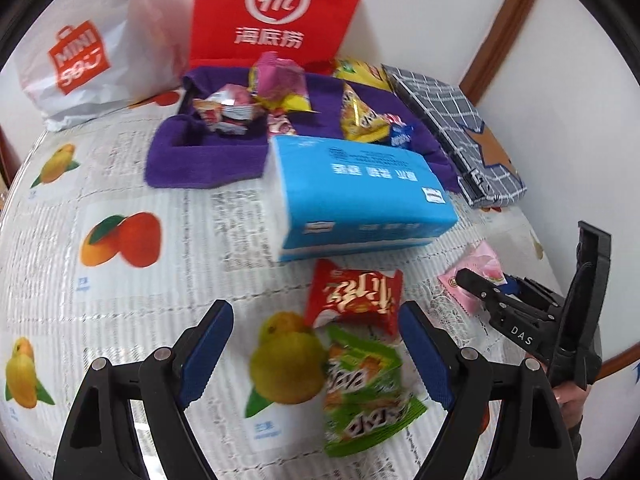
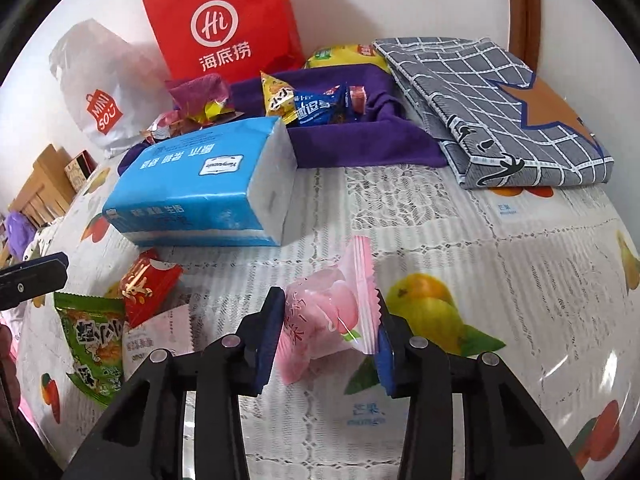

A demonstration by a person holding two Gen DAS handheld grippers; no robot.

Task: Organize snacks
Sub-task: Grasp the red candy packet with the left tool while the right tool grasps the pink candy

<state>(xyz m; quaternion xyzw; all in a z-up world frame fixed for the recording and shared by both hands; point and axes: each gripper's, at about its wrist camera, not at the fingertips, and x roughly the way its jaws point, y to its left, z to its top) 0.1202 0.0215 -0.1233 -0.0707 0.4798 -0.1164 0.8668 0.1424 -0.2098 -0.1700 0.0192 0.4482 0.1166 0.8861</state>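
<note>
White walls and a fruit-printed plastic tablecloth (image 1: 120, 184) framed the left wrist view, where the left gripper (image 1: 316, 344) stood spread wide over a green crinkly snack packet (image 1: 360, 384) and a red foil snack packet (image 1: 354, 296) at its twelve o'clock, touching neither. Both packets overlapped, so closing there risked, I judged, dragging the two together or pinching only a slippery corner. Beyond the blue plastic-wrapped tissue pack (image 1: 360, 188), a purple soft fabric tray (image 1: 208, 160) held small wrapped sweets in its left compartment and a yellow chip bag plus a blue packet in its right. A red paper shopping bag (image 1: 276, 8) and a white plastic shopping bag (image 1: 84, 48) stood behind; their contents were hidden. From the right wrist view, the right gripper (image 2: 330, 328) was pinching a pink translucent sweet packet (image 2: 328, 316) at its sides, apparently just above the cloth. That puffy wrapper looked likely to slip or twist loose during a carry, and the tissue pack at eleven o'clock partly blocked the straight route to the tray. A grey checked folded cloth (image 2: 500, 112) lay at one o'clock, beside the tray.
</note>
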